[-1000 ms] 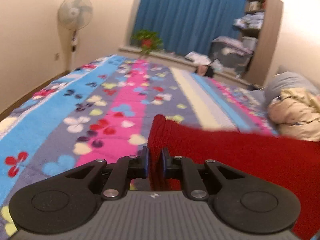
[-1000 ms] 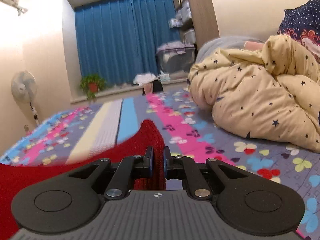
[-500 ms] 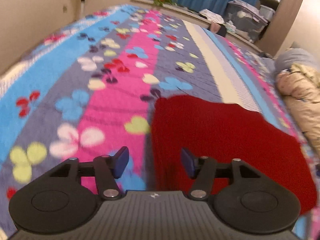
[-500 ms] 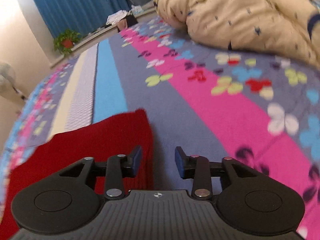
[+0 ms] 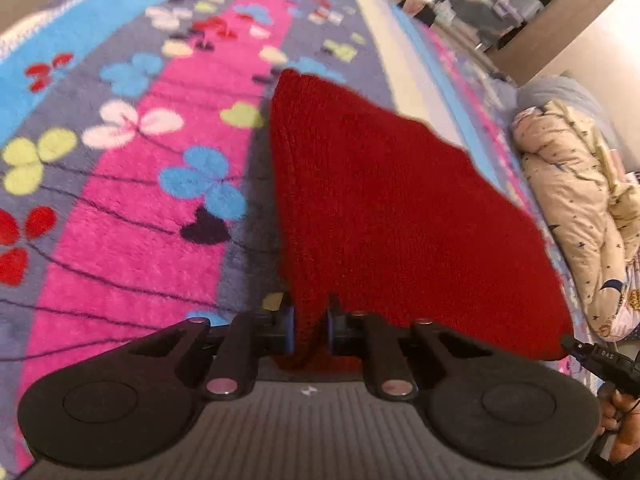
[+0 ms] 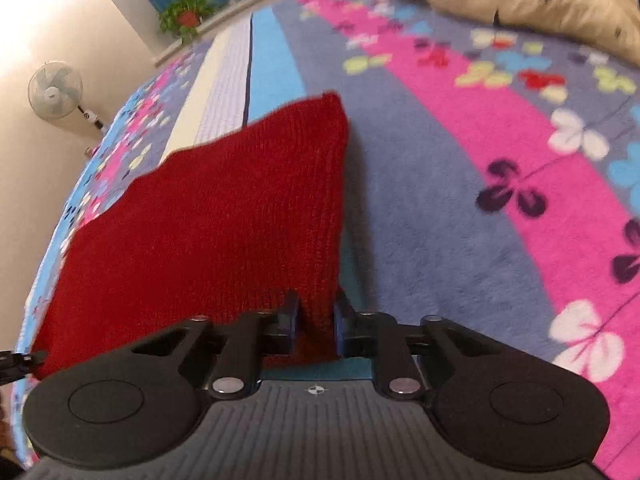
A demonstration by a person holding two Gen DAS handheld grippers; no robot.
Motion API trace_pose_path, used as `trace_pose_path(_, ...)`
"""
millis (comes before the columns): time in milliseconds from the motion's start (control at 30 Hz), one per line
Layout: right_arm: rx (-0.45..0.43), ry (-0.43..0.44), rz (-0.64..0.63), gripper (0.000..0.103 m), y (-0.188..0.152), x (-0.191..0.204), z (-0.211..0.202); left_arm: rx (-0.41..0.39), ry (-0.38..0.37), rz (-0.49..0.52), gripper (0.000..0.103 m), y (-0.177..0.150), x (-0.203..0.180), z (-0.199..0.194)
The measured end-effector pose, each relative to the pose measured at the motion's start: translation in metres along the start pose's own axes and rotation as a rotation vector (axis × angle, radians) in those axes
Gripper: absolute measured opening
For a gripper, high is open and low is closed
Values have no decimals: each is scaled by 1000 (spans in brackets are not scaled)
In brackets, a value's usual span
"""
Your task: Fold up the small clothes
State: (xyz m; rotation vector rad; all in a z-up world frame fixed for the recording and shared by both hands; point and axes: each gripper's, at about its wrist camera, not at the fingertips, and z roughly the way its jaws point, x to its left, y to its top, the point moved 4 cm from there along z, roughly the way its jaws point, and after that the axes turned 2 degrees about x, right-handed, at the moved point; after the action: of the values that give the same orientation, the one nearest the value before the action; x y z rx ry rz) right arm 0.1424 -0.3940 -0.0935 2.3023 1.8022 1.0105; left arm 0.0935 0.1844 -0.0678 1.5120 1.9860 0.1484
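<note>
Currently the red knitted garment point(image 5: 384, 208) lies spread on the flower-patterned blanket point(image 5: 132, 208) of the bed, with its near edge drawn up into both grippers.

Left gripper point(image 5: 310, 328): jaws closing, and the left wrist view shows a fold of the garment's near left corner between the pads, the pads pressing on it from both sides. From that pinch the garment runs forward and to the right, ending in a far corner over the grey stripe of the blanket. Its left edge lies along the border of the pink stripe.

Right gripper point(image 6: 316, 326): jaws closing, likewise pinching a fold of the red garment point(image 6: 208, 224), here its near right corner. The cloth extends forward and to the left of this gripper; its right edge runs straight ahead from the pads over the grey stripe.

At the lower right of the left wrist view, the tip of the right gripper meets the garment's near right corner, with part of the person's hand point(image 5: 622, 428) below it.

Beside the garment, well apart to the right, a cream star-printed duvet point(image 5: 580, 216) lies bunched. A standing fan point(image 6: 56, 90) and a potted plant point(image 6: 186, 16) stand beyond the bed.
</note>
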Motion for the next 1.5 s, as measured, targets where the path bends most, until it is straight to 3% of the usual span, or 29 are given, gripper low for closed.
trace_pose_path(167, -192, 91, 52, 12, 6, 3, -54, -138, -77, -35, 13, -17, 2, -65)
trace_pose_path(233, -235, 117, 73, 12, 0, 2, -76, -154, -30, -26, 13, -34, 9, -86)
trace_pose_path(300, -201, 120, 94, 12, -11, -3, -86, -143, -19, -38, 14, -42, 13, -93)
trace_pose_path(367, -64, 27, 91, 12, -31, -11, -69, -65, 10, -13, 19, -49, 16, -82)
trace_pose_path(433, 87, -72, 110, 14, -50, -22, -43, -10, 109, 27, 21, -51, 19, -69)
trace_pose_path(467, 88, -89, 110, 18, -52, -21, -40, -44, 186, 56, 22, -48, 17, -71)
trace_pose_path(500, 61, -118, 87, 19, -51, -18, -42, -83, 213, 72, 23, -46, 15, -76)
trace_pose_path(600, -77, -173, -6, 20, -47, -3, -59, -177, 92, 84, 23, -40, 0, -89)
trace_pose_path(667, -184, -223, -75, 20, -42, 7, -70, -176, 43, 137, 23, -41, -16, -84)
trace_pose_path(733, -219, -189, -116, 20, -41, 16, -73, -137, 36, 188, 23, -44, -30, -71)
trace_pose_path(833, -115, -110, -131, 21, -47, 19, -52, -22, 94, 229, 27, -52, -36, -41)
trace_pose_path(900, 29, -200, -192, 23, -59, 15, -27, 73, 184, 217, 26, -58, -30, -20)
trace_pose_path(933, 77, -259, -220, 33, -64, 11, -17, 83, 196, 211, 26, -59, -29, -17)
trace_pose_path(967, 85, -286, -224, 42, -66, 8, -16, 69, 195, 215, 26, -58, -32, -18)
trace_pose_path(1067, 4, -229, -184, 41, -58, 11, -33, -33, 190, 254, 28, -56, -42, -35)
trace_pose_path(1133, -51, -198, -180, 41, -54, 14, -43, -78, 163, 266, 38, -56, -49, -44)
trace_pose_path(1200, -35, -210, -205, 41, -54, 14, -39, -81, 140, 265, 44, -57, -52, -44)
trace_pose_path(1300, 104, -276, -234, 46, -65, 2, -14, -10, 169, 266, 45, -60, -51, -31)
trace_pose_path(1367, 81, -279, -229, 47, -62, 7, -16, 13, 202, 250, 45, -64, -45, -27)
trace_pose_path(1500, -38, -252, -207, 47, -51, 10, -35, -62, 151, 220, 51, -68, -48, -45)
